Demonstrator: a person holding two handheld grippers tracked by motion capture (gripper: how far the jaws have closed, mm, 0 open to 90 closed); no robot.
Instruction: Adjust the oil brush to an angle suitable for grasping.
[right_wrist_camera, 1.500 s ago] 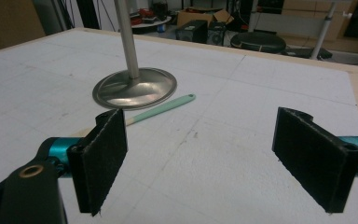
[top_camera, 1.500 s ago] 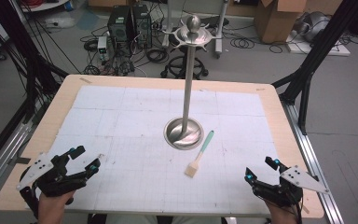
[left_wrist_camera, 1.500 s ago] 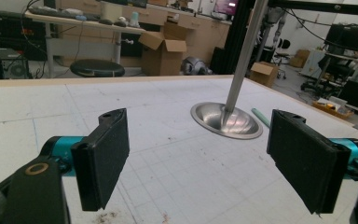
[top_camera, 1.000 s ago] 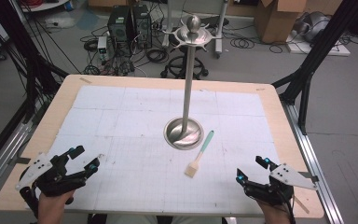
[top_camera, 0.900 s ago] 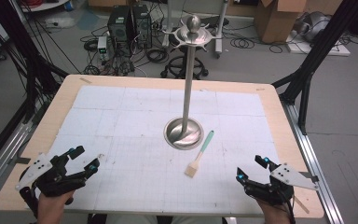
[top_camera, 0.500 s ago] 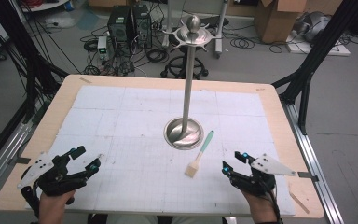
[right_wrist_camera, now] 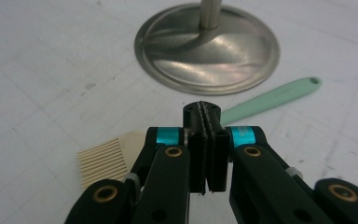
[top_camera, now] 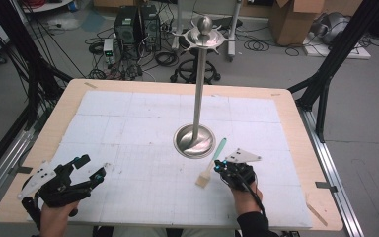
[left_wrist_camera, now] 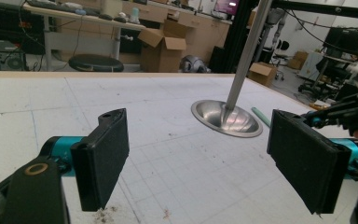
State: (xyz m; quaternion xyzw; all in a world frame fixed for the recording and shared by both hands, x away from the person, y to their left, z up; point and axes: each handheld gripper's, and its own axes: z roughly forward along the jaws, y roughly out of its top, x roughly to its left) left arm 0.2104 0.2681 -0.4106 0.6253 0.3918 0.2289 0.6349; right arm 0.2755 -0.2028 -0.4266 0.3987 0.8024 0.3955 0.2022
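Two grippers | right gripper jaws just squeezed shut, empty, above brush handle | left gripper wide open at 8 o'clock | risk: shut jaws shove brush toward stand at 12 o'clock.

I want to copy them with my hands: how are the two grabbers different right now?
The left gripper holds its jaws wide apart; the right gripper has just closed its jaws, pressed together on nothing. The left sits far from the brush; the right sits beside it. Both have black jaws.
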